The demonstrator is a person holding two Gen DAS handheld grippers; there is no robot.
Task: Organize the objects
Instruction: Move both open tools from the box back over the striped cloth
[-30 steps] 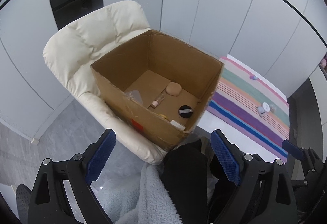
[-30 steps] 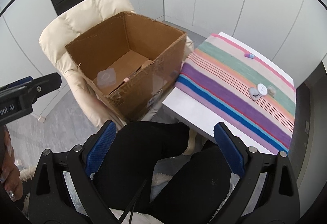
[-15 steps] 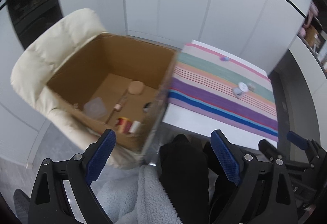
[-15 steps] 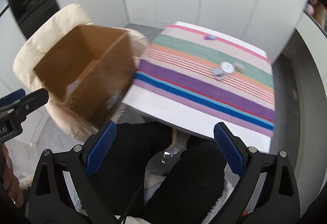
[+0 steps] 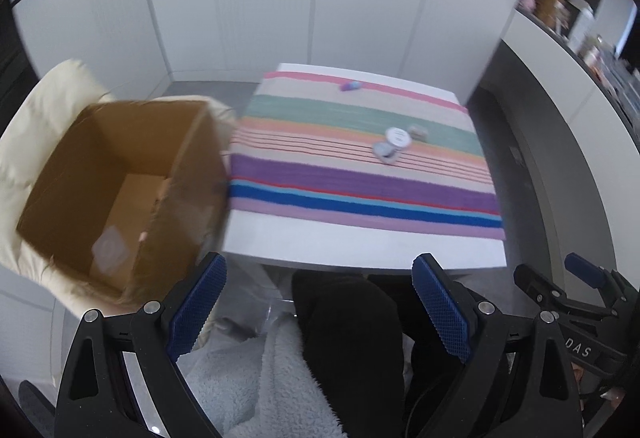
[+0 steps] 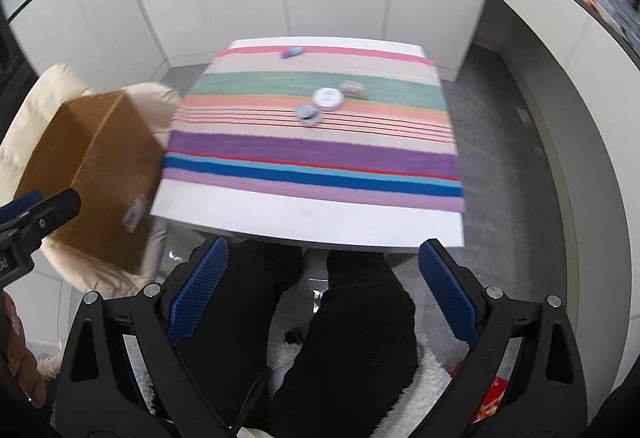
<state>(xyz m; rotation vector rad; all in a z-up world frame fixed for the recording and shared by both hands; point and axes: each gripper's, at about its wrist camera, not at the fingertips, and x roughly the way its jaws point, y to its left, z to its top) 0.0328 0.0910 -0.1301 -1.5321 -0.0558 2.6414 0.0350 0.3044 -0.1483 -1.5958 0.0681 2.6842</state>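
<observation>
Here, line by line:
Left gripper (image 5: 318, 304): jaws wide apart, nothing between them, above the person's dark trousers (image 5: 352, 338).
Right gripper (image 6: 322, 292): jaws apart, nothing held.
Cardboard box (image 5: 120, 182): on cream chair (image 5: 36, 118), beside the table (image 5: 360, 242).
Small items: white round jar (image 6: 328, 98), grey disc (image 6: 308, 114) touching it, purple tube (image 6: 292, 52) at far edge, all on striped cloth (image 6: 312, 154).
</observation>
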